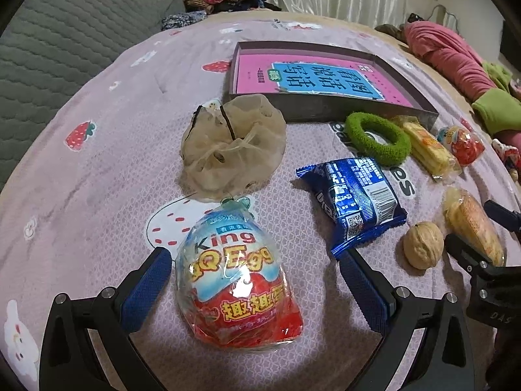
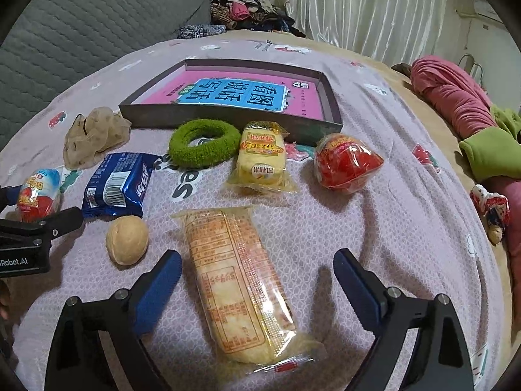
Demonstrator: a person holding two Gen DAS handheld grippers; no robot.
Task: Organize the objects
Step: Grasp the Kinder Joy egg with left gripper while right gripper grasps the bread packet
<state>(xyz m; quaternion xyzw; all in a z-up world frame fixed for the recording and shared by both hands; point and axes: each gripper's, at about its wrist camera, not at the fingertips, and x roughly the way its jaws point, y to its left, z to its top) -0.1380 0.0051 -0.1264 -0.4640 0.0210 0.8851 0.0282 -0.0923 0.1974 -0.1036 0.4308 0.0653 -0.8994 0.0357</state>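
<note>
My left gripper (image 1: 257,270) is open with its fingers on either side of a wrapped toy egg (image 1: 234,283) lying on the pink bedspread. My right gripper (image 2: 257,277) is open around a long clear-wrapped pastry (image 2: 237,283). Beyond lie a blue snack packet (image 1: 355,192), a walnut (image 1: 422,244), a green fuzzy ring (image 1: 377,138), a beige mesh pouch (image 1: 232,145), a yellow cake packet (image 2: 262,161) and a red wrapped egg (image 2: 346,163). A shallow dark box (image 2: 329,130) holding a pink book (image 2: 234,96) lies behind them.
A grey quilted cushion (image 1: 65,26) stands at the left. Pink and green clothing (image 2: 462,107) lies along the right edge of the bed. A small figurine (image 2: 491,211) lies at the right. Piled clothes (image 2: 247,6) and a curtain are at the back.
</note>
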